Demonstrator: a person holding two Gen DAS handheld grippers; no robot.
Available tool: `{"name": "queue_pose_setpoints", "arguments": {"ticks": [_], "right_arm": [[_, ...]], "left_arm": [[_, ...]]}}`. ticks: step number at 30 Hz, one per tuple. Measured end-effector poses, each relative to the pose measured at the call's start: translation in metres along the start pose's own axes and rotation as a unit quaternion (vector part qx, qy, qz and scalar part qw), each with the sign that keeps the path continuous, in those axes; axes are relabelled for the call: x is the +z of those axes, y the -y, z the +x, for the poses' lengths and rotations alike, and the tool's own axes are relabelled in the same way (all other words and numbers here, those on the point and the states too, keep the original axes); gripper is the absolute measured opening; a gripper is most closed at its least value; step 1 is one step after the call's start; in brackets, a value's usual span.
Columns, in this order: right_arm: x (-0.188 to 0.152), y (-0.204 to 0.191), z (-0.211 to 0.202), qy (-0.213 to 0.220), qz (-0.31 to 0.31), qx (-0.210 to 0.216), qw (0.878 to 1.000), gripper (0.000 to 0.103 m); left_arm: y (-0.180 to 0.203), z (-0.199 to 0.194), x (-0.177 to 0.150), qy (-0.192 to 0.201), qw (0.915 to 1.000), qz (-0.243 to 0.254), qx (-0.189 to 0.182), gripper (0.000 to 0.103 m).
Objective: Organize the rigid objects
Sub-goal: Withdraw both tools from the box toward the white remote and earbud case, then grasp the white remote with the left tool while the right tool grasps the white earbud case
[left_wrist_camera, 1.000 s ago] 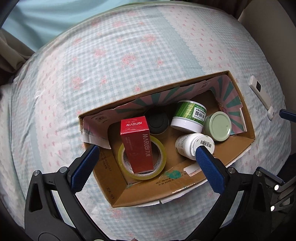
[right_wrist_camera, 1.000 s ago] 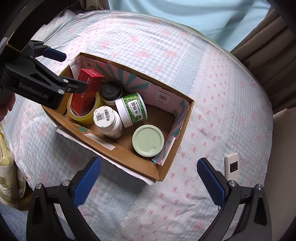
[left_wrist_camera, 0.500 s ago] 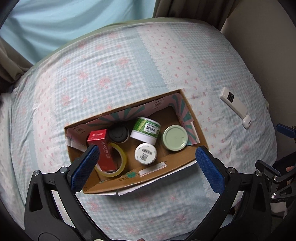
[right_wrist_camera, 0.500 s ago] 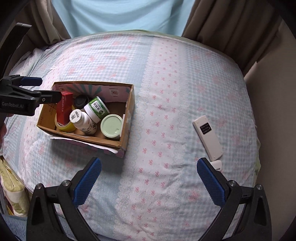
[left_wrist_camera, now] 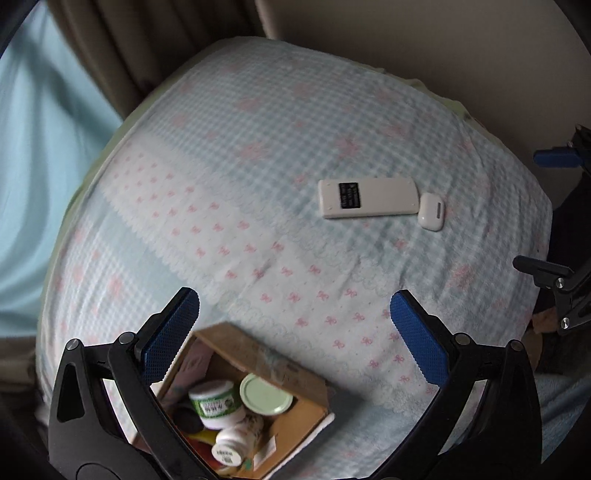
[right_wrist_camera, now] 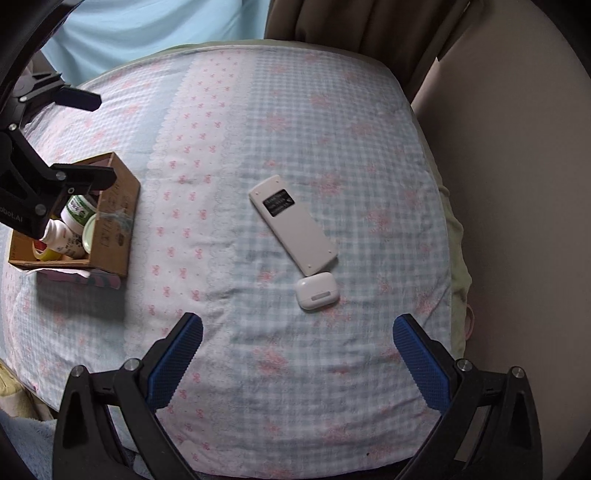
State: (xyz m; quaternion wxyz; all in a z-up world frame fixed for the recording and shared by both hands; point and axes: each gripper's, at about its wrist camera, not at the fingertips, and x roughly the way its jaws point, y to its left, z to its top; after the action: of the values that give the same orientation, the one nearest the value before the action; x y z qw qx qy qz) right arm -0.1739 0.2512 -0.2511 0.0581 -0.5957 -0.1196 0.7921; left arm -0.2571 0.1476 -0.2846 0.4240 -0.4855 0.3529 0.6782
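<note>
The right gripper [right_wrist_camera: 295, 354] is wide open and holds nothing. Just past it lies a small white rounded plastic case [right_wrist_camera: 317, 293], touching the end of a long flat white remote [right_wrist_camera: 293, 225]. Both look light, hard and a bit slippery. I would pinch the case across its short sides.

The left gripper [left_wrist_camera: 293, 336] is open too, above the brown cardboard box [left_wrist_camera: 258, 354] full of jars.

Everything sits on a soft bed cover with blue checks and pink bows [right_wrist_camera: 332, 110]. Brown curtains [right_wrist_camera: 354, 26] hang behind.
</note>
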Motion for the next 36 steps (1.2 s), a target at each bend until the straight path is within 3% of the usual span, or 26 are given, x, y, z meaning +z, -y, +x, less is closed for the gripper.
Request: {"name": "queue_pose_setpoints", "arguments": {"ticks": [3, 6, 10, 13, 17, 19, 25, 31, 35, 36], "right_arm": [[-0.001, 0.019, 0.023, -0.012, 0.0, -0.007, 1.0, 0.103], [-0.005, 0.029, 0.049, -0.012, -0.004, -0.004, 1.0, 0.103], [-0.011, 0.035, 0.086, -0.001, -0.013, 0.002, 1.0, 0.103], [-0.015, 0.037, 0.111, 0.005, -0.016, 0.009, 1.0, 0.102], [-0.015, 0.039, 0.139, -0.002, -0.02, 0.018, 1.0, 0.097], [-0.015, 0.039, 0.149, 0.004, -0.018, 0.025, 1.0, 0.097], [-0.022, 0.032, 0.168, 0.035, -0.032, 0.048, 0.998, 0.085], [-0.028, 0.029, 0.185, 0.044, -0.046, 0.067, 0.996, 0.077], [-0.031, 0.029, 0.191, 0.053, -0.045, 0.071, 0.995, 0.073], [-0.032, 0.029, 0.19, 0.057, -0.043, 0.067, 0.995, 0.071]], "left_arm": [[0.027, 0.033, 0.041, -0.007, 0.995, 0.096, -0.027, 0.103], [0.054, 0.073, 0.071, -0.019, 0.9796, 0.194, -0.048, 0.103], [0.083, 0.125, 0.091, -0.032, 0.948, 0.307, -0.077, 0.102], [0.099, 0.157, 0.09, -0.04, 0.9166, 0.386, -0.096, 0.1], [0.109, 0.189, 0.091, -0.064, 0.8802, 0.458, -0.108, 0.093], [0.111, 0.199, 0.094, -0.067, 0.8678, 0.48, -0.111, 0.092], [0.116, 0.212, 0.098, -0.069, 0.8444, 0.512, -0.14, 0.079], [0.124, 0.216, 0.082, -0.066, 0.8248, 0.542, -0.145, 0.079], [0.123, 0.217, 0.082, -0.061, 0.8283, 0.536, -0.151, 0.077], [0.122, 0.217, 0.083, -0.057, 0.83, 0.535, -0.147, 0.07]]}}
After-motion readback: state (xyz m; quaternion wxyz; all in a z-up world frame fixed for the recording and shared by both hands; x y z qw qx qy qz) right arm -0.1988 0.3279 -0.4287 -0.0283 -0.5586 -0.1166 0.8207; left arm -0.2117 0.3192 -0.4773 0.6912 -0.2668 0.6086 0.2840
